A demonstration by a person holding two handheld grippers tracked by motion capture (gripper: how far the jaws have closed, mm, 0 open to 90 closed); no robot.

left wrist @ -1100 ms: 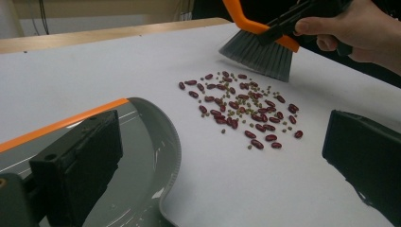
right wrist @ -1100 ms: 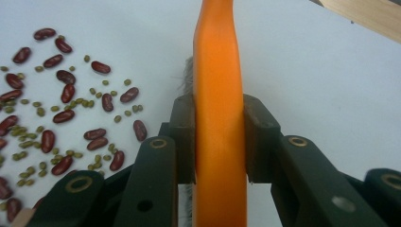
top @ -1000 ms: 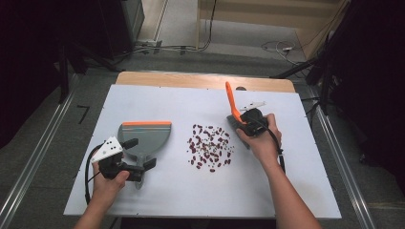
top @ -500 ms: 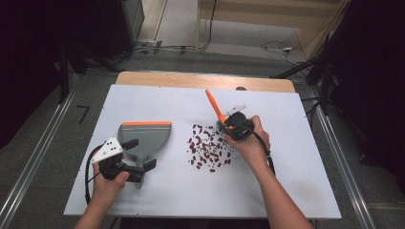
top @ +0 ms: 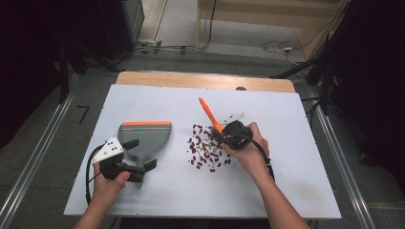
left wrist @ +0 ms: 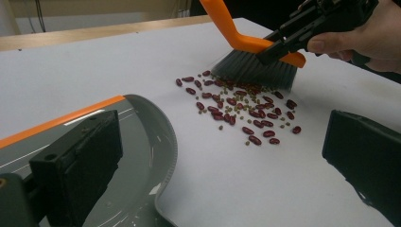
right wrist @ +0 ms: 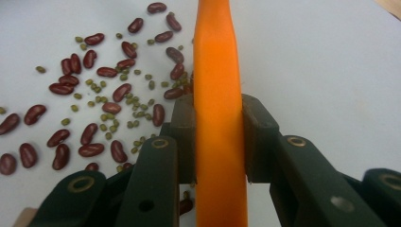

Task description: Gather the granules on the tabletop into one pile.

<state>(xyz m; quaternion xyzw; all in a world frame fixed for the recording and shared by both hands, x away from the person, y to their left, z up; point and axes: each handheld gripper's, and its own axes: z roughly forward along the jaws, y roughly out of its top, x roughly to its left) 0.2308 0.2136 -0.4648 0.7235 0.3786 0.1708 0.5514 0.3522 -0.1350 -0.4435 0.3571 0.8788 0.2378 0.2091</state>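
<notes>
A small orange-handled brush [top: 213, 120] is clamped by its handle between the 2 jaws of the right gripper [top: 228, 137], its grey bristles [left wrist: 255, 71] resting on the white table [top: 286, 157] at the far edge of a scatter of beans [top: 206, 150]. The handle slants up and away from the gripper toward the table's back edge. In the right gripper view, the black pads press on both sides of the orange handle, with dark red kidney beans [right wrist: 90, 149] and smaller green beans [right wrist: 112, 118] spread on the surface to the left of it.

The left gripper [top: 125, 168] sits near the table's front left, closed around the handle of a grey dustpan [top: 144, 138] with an orange strip along its lip. The dustpan lies flat on the table, its lip pointing toward the back, well apart from the beans, which lie between the pan and the brush. In the left gripper view, the pan's curved grey wall [left wrist: 161, 142] runs beside one jaw, and the beans lie beyond it beneath the brush's bristles.
</notes>
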